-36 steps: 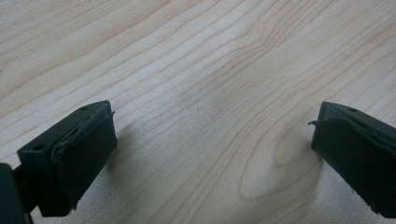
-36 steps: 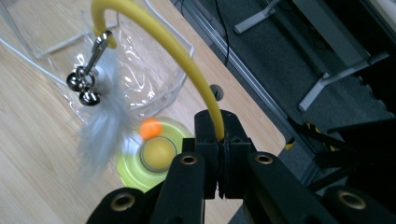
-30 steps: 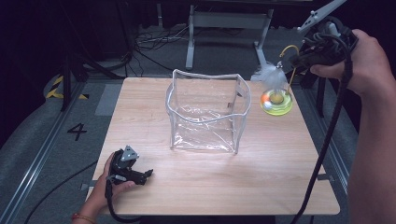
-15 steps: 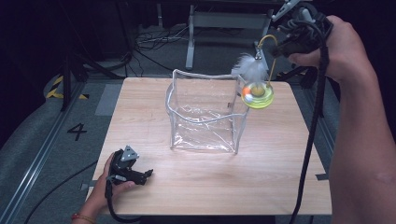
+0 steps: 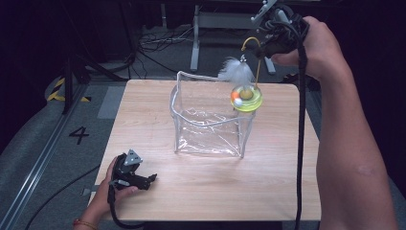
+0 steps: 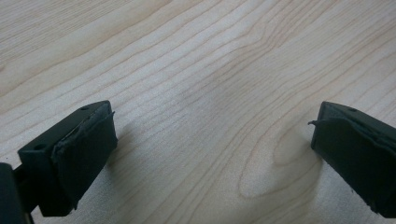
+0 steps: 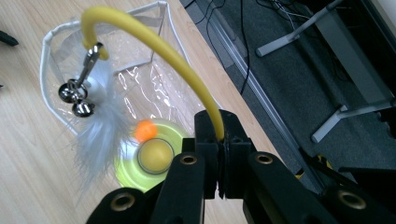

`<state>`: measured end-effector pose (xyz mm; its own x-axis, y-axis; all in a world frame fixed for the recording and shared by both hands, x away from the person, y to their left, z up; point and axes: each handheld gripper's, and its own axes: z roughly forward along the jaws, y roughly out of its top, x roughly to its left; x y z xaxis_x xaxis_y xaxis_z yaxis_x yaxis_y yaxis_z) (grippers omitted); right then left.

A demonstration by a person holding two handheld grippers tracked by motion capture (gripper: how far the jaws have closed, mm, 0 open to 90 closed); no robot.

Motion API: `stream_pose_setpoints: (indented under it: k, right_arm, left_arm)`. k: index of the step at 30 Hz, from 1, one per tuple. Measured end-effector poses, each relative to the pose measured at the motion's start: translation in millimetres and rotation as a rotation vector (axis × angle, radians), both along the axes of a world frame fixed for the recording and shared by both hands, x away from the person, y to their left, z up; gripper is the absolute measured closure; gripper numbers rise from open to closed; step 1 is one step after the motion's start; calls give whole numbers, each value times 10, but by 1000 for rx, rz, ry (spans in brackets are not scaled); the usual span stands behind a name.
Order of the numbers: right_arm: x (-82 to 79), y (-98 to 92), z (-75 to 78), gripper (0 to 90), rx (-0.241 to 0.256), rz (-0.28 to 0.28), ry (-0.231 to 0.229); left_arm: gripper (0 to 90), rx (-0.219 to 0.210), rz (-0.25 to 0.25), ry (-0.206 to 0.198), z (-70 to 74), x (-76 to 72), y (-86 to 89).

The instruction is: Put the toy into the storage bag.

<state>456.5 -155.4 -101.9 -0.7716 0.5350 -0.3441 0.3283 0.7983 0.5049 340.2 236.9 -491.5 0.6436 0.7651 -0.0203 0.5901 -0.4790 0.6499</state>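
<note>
While my right gripper (image 5: 262, 44) hangs above the far right corner of the clear plastic bin (image 5: 210, 117) in the high view, its jaws are clamped on the yellow wand (image 5: 256, 60) of one cat toy (image 5: 246, 97). The wand runs nearly straight up and down, with its hooked top curling toward the left. The round green base hangs level below, over the bin's rim, and one white feather (image 5: 236, 72) dangles from the hook beside it. My left gripper (image 5: 149, 178) rests low on the wooden table (image 5: 201, 191) near its front left corner, well apart from the bin.

In the left gripper view, my two jaws stand wide apart over bare wood, holding nothing.

In the right gripper view, my jaws pinch the wand (image 7: 154, 44), which arches up and leftward. I count two small bells (image 7: 74, 99), one feather (image 7: 100, 135) and one orange ball (image 7: 145, 130) on the base (image 7: 154, 158), with one bin (image 7: 60, 70) below.
</note>
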Motion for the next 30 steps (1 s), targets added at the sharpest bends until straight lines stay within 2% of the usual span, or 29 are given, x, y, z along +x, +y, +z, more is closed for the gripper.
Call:
stream_pose_setpoints:
  k: [5,7,8,10,14,16,19,27,30]
  right_arm:
    - [78,86,-67,882,11,8,9]
    - [118,117,-108,882,0,3,9]
    - [143,130,-133,882,7,7,13]
    - [162,139,-156,881,10,8,18]
    - [238,177,-282,881,12,12,37]
    - [254,193,-345,881,20,33,57]
    - [279,204,-441,881,6,34,69]
    - [355,166,-852,881,-7,44,135]
    - [383,130,-1050,881,-41,40,167]
  left_arm:
    - [5,-4,3,7,-1,-5,-3]
    - [5,-1,4,6,0,-6,-2]
    - [5,5,7,-10,-2,-4,-2]
    - [5,6,7,-10,-1,-5,-2]
    - [5,6,3,-4,3,-3,1]
    - [5,5,8,-11,-2,-5,-2]
    - [5,3,5,-3,3,-4,0]
    - [5,4,10,-13,-5,-5,-4]
    - [5,3,8,-11,-3,-4,-3]
